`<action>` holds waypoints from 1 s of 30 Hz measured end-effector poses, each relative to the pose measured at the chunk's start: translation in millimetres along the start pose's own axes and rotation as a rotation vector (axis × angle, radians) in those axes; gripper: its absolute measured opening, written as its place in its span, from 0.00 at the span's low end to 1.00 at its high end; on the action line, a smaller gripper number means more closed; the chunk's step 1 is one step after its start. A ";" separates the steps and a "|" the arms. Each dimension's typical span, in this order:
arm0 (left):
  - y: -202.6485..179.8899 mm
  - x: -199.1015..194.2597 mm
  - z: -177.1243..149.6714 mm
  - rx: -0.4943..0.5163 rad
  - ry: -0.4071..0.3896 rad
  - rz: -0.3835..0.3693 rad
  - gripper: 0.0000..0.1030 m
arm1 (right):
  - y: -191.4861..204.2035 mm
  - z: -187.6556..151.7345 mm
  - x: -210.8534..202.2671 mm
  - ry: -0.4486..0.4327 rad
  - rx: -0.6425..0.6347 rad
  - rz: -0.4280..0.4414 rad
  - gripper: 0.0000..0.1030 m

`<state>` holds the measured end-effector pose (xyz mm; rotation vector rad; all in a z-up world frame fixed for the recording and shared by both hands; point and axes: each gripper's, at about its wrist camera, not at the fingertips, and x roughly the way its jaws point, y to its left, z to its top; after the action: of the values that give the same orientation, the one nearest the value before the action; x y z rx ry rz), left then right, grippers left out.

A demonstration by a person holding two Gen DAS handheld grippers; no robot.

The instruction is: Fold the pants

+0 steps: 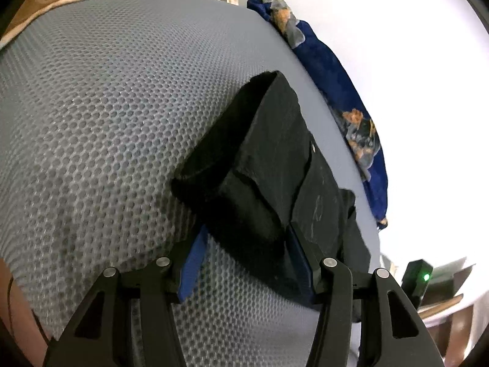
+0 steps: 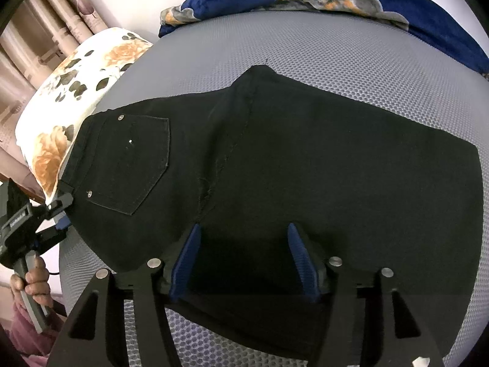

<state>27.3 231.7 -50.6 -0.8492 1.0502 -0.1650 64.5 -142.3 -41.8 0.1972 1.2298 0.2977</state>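
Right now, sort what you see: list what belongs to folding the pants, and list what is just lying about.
Part of the job:
- black pants, lying on the grey mattress
- left gripper, at the waistband
- right gripper, over the near edge

Just lying about:
- blue blanket at the far side
- flowered pillow beside the waistband
- curtain

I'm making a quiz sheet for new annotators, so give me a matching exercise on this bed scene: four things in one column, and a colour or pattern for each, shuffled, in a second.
Things:
1. pants
2. mattress cover
3. blanket
4. pillow

Descriptions:
A. white with orange flowers
B. plain black, with a stitched back pocket
C. deep blue with an orange and grey print
D. grey honeycomb mesh

Pairs: 1-B, 2-D, 3-C, 4-A
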 end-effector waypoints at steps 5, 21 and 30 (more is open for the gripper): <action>0.3 3.6 10.3 0.008 -0.021 -0.010 0.54 | -0.7 0.2 0.1 0.001 0.012 0.005 0.57; -29.7 16.8 14.7 0.126 -0.078 0.104 0.58 | 1.3 -1.1 0.8 -0.004 0.008 0.002 0.61; -37.3 12.9 15.3 0.170 -0.060 0.136 0.38 | 3.0 -0.4 2.1 -0.009 -0.001 0.012 0.67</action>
<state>56.3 208.1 -30.6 -0.6237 1.0182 -0.1116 64.4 -138.8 -42.9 0.2045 1.2196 0.3075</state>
